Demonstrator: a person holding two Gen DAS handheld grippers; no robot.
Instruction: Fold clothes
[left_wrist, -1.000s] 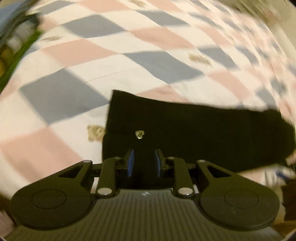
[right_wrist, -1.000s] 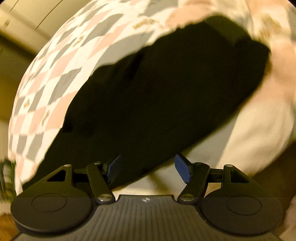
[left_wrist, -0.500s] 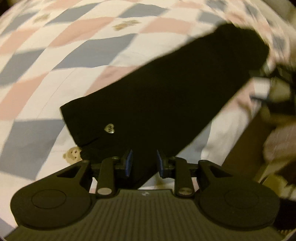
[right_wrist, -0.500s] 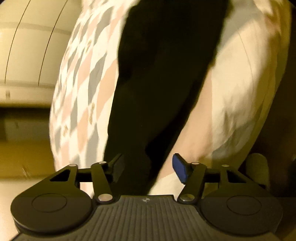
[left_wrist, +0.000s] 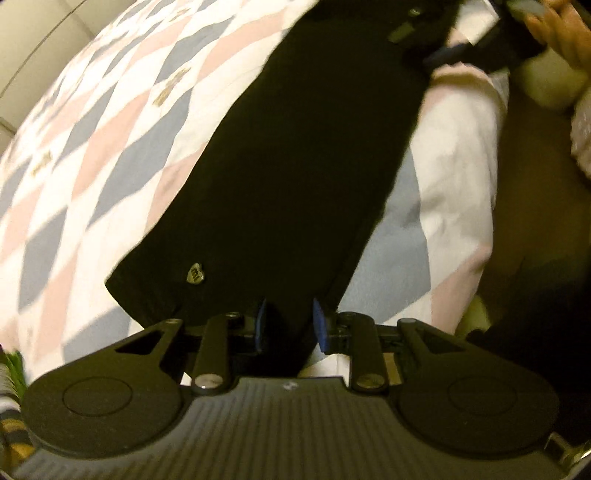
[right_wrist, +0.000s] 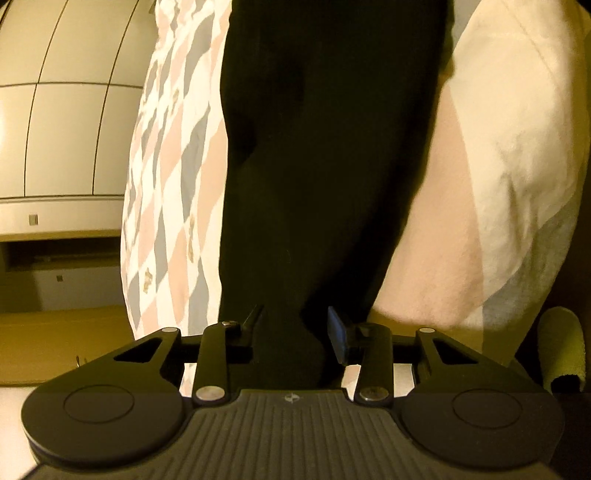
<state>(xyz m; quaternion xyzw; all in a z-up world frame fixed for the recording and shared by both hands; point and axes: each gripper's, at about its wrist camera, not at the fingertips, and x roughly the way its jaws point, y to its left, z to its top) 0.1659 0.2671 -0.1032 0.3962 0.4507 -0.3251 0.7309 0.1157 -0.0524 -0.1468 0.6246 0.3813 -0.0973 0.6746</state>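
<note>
A long black garment (left_wrist: 295, 166) with a small metal heart badge (left_wrist: 195, 274) stretches across a bed with a pink, grey and white diamond quilt (left_wrist: 92, 155). My left gripper (left_wrist: 288, 326) is shut on the garment's near end. In the right wrist view the same garment (right_wrist: 325, 147) runs up from my right gripper (right_wrist: 295, 328), whose blue pads have closed in on its other end. The right gripper also shows at the top right of the left wrist view (left_wrist: 454, 48), at the garment's far end.
The quilt (right_wrist: 166, 184) hangs over the bed's edge beside the garment. Pale wall panels (right_wrist: 66, 110) stand to the left in the right wrist view. A green-yellow roll (right_wrist: 561, 343) sits at the right. A hand (left_wrist: 561, 33) shows at the top right.
Both grippers have swung round so the garment now runs lengthwise away from each. The right jaws have narrowed onto the cloth. The left stays shut on its end.
</note>
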